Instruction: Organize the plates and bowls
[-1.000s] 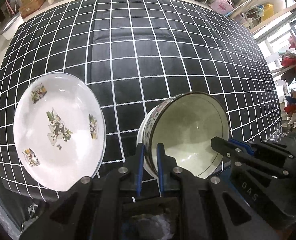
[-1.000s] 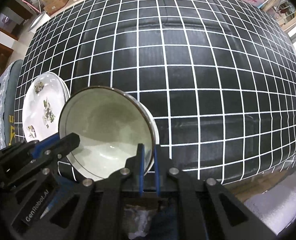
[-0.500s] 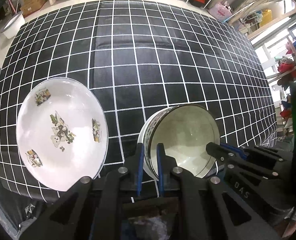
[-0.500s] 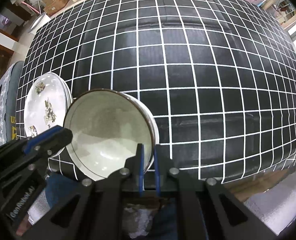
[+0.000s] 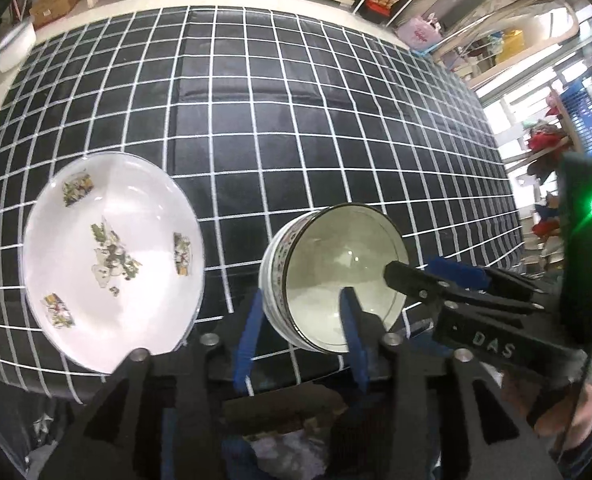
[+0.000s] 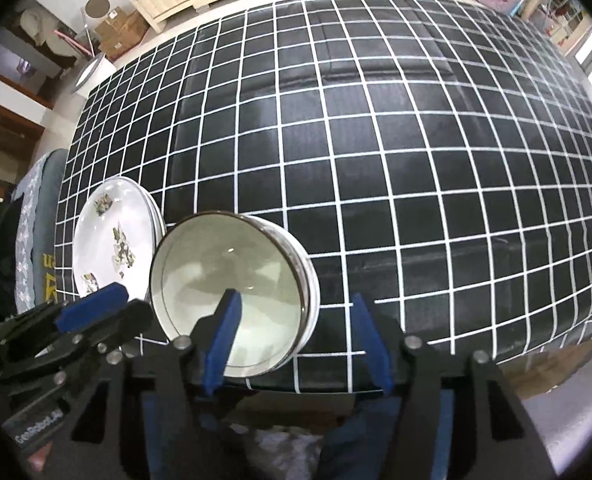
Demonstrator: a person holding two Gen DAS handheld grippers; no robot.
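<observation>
Now both the left gripper (image 5: 302, 326) and right gripper (image 6: 291, 336) have just been opening, jaws parted astride the bowl (image 5: 338, 278) rim beside the plates (image 5: 111, 252); a careless withdrawal could snag and tip it.

Both grippers point steeply down over the bowl (image 5: 336, 276). The left gripper (image 5: 302, 320) has just been opening, its jaws straddling the bowl's near rim without pressing. The right gripper (image 6: 296, 326) has likewise just been opening, astride the opposite rim.
</observation>
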